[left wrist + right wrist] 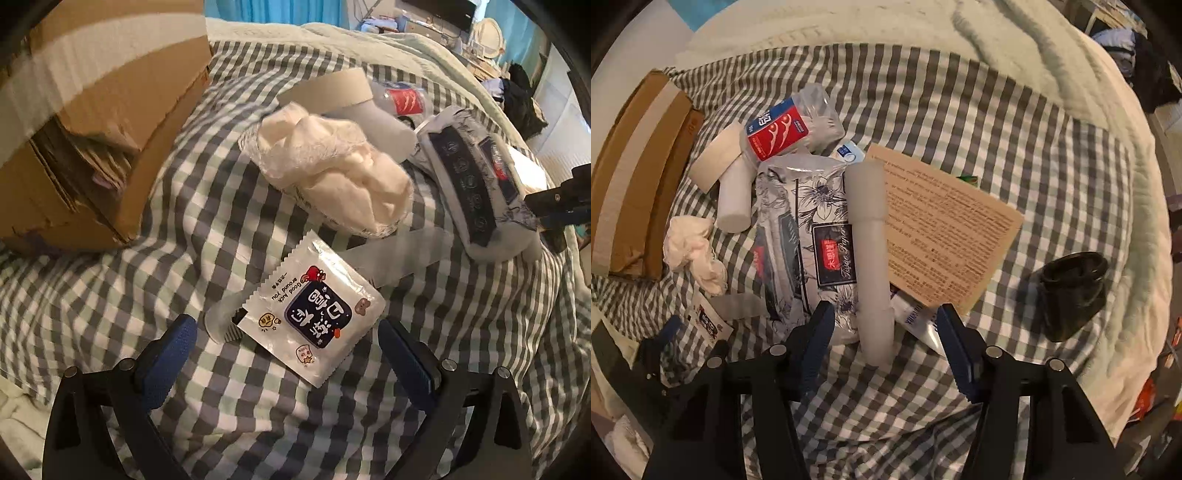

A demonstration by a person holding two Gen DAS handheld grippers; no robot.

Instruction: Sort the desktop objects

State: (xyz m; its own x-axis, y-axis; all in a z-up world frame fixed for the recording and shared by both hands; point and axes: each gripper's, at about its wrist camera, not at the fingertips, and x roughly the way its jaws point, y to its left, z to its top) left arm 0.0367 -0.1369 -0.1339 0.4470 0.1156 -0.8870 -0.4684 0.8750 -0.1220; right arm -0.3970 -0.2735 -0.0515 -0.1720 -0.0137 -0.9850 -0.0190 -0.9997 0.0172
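Blue-padded left gripper [288, 354] hangs spread either side of the white sachet [312, 312], pads clear of it. Beyond the sachet lies crumpled tissue [332, 173]. Right gripper [884, 338] straddles a white tube [871, 258], not yet pinching it.

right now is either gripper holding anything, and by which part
Nothing is held. The left gripper is open around the white sachet; the right gripper straddles the lower end of the white tube, fingers not touching it.
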